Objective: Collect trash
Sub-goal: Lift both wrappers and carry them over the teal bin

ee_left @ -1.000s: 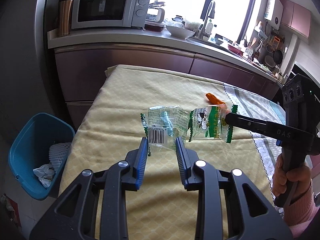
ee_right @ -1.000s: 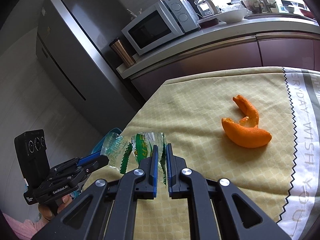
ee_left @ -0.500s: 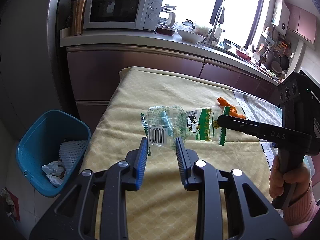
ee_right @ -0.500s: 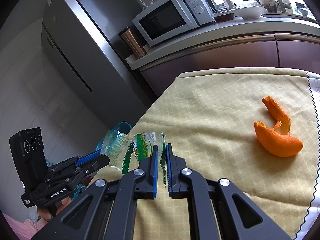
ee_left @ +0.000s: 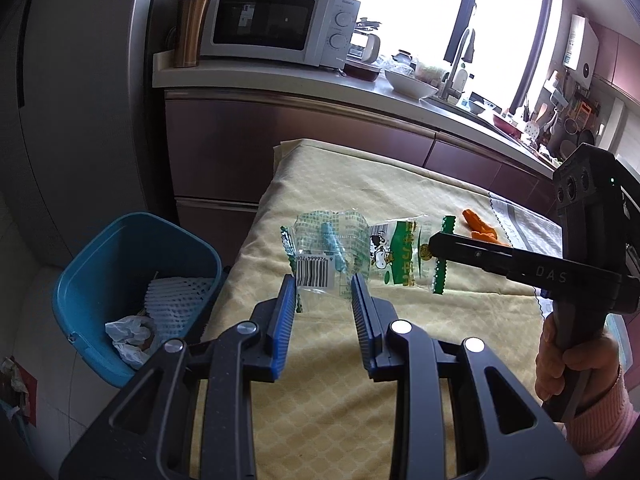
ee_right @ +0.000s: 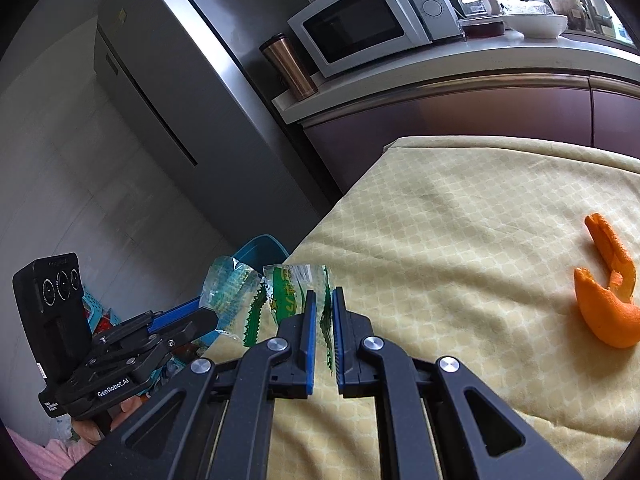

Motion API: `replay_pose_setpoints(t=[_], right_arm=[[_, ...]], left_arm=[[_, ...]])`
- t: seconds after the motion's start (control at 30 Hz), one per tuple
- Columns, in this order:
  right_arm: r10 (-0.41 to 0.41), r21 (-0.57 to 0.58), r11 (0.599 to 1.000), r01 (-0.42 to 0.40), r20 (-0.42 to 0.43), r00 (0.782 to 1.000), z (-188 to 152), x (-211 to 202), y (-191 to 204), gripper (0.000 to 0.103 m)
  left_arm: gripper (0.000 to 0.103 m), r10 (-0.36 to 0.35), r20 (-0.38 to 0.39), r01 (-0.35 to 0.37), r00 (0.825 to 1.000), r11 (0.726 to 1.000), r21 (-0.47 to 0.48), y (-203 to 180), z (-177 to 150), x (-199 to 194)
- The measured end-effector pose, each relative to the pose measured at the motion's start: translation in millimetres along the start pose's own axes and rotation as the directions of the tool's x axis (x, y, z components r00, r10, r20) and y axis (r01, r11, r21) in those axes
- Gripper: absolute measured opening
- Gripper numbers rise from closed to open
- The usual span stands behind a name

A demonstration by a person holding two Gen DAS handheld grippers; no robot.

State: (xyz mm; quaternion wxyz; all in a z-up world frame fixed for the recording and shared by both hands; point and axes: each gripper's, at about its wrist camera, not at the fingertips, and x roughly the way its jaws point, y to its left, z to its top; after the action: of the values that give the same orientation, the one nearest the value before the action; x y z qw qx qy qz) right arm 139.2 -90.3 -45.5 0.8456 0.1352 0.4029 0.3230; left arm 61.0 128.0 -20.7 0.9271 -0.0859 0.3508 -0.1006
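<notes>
A clear plastic wrapper (ee_left: pixel 360 248) with green print and a barcode hangs above the yellow tablecloth (ee_left: pixel 340 400), stretched between both grippers. My left gripper (ee_left: pixel 323 292) has the barcode end spanning the gap between its blue pads and holds it. My right gripper (ee_left: pixel 434 242) is shut on the green serrated end. In the right wrist view the wrapper (ee_right: pixel 288 292) sticks out of the right gripper (ee_right: pixel 324 300), and the left gripper (ee_right: pixel 196 318) grips its far end. An orange peel (ee_right: pixel 608 312) lies on the cloth to the right. A blue bin (ee_left: pixel 100 264) stands on the floor left of the table.
The bin holds white foam netting (ee_left: pixel 176 296) and crumpled paper. Behind the table runs a counter with a microwave (ee_left: pixel 276 24), a copper mug (ee_left: pixel 192 28) and a bowl. A grey fridge (ee_right: pixel 168 112) stands at the left. A hand in a pink sleeve (ee_left: pixel 592 404) grips the right tool.
Both grippers carried the wrapper leftward toward the table's bin-side edge. The bin looms larger in the left view; the orange peel slid right in the right view. The right gripper closed in slightly on the left.
</notes>
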Motion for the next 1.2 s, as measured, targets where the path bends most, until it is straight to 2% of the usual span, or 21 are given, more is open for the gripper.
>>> replay_pose_setpoints(t=[1.2], right_arm=[[0.055, -0.098, 0.993, -0.065, -0.096, 0.994, 29.0, 72.4, 57.0, 0.007]], left_arm=[[0.029, 0.146, 0.034, -0.141, 0.989, 0.983, -0.115, 66.9, 4.3, -15.2]])
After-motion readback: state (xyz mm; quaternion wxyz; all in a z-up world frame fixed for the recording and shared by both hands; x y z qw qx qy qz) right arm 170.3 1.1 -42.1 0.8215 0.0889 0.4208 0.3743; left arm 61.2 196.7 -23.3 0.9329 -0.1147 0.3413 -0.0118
